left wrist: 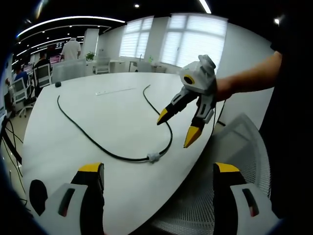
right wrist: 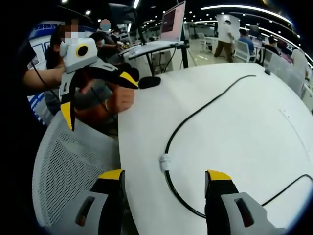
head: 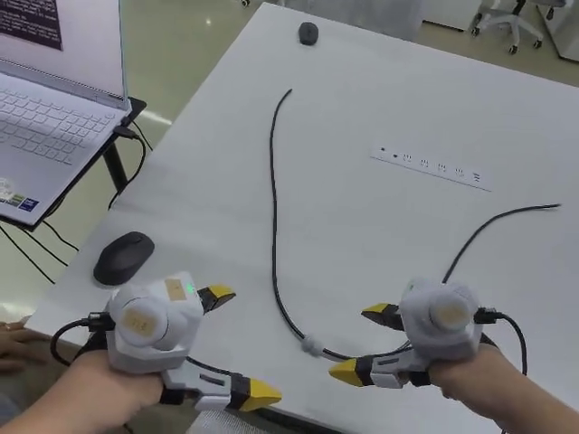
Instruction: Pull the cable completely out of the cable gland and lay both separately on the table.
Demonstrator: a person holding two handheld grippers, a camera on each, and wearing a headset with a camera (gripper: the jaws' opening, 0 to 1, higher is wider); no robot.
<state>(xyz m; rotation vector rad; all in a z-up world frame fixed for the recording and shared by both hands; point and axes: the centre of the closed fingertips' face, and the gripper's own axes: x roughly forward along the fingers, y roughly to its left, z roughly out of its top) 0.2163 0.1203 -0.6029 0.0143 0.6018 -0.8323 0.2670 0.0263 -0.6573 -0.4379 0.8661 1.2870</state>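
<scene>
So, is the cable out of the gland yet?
No, the cable gland sits threaded on the black cable, which runs out of it on both sides.

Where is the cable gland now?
In the head view, the cable gland sits on the cable by the table edge, between the left gripper and right gripper.

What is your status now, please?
Left gripper open, right gripper open, both empty. Cable gland on cable, flat on table between them. Mouse aside, clear of cable.
</scene>
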